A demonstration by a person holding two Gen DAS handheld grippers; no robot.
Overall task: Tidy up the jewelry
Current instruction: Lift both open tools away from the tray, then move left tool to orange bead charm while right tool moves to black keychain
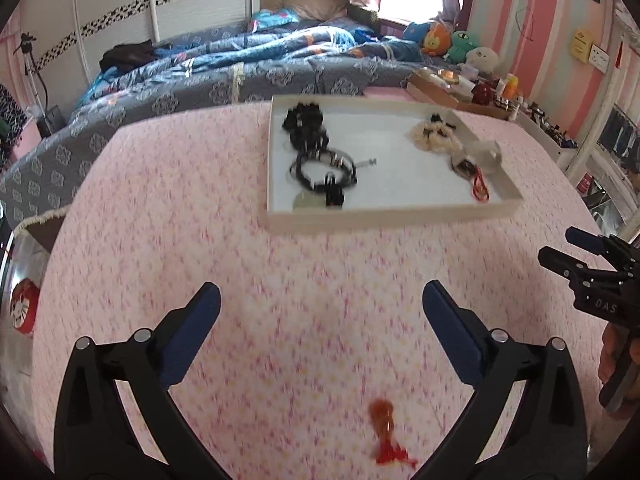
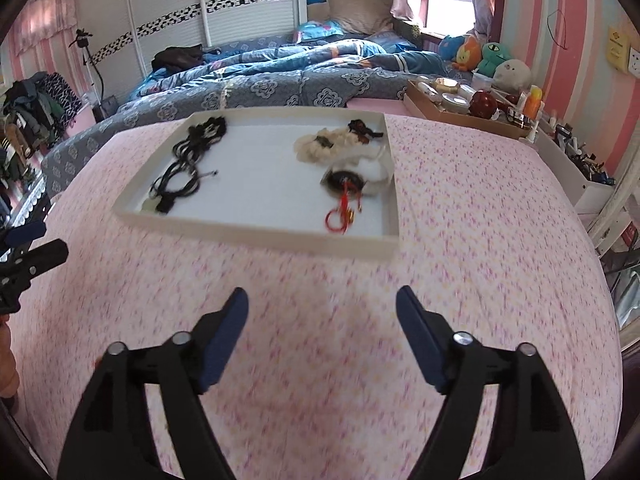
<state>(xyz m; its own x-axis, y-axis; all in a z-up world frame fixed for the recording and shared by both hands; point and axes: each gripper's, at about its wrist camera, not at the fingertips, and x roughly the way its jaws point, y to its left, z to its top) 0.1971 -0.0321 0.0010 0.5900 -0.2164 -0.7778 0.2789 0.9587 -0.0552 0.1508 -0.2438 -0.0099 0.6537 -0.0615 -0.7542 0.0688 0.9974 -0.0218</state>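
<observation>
Most of the jewelry already lies in the white tray (image 1: 390, 214) well ahead of both grippers — black necklaces (image 1: 316, 152), a cream piece (image 1: 434, 138) — while one orange-red pendant (image 1: 386, 432) remains on the pink cloth (image 1: 180, 200), just below the left gripper (image 1: 320, 320), whose jaws gape empty, as do those of the right gripper (image 2: 322, 320).

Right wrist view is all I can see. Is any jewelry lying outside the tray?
Observer: Yes. One orange-red charm lies on the pink cloth, well short of the tray.
Operator: Is it near the left gripper?
Observer: It lies just behind the tips of the left gripper, and nothing touches it.
Operator: Is that gripper open?
Observer: Yes. Its fingers stand wide apart, with nothing between them.
</observation>
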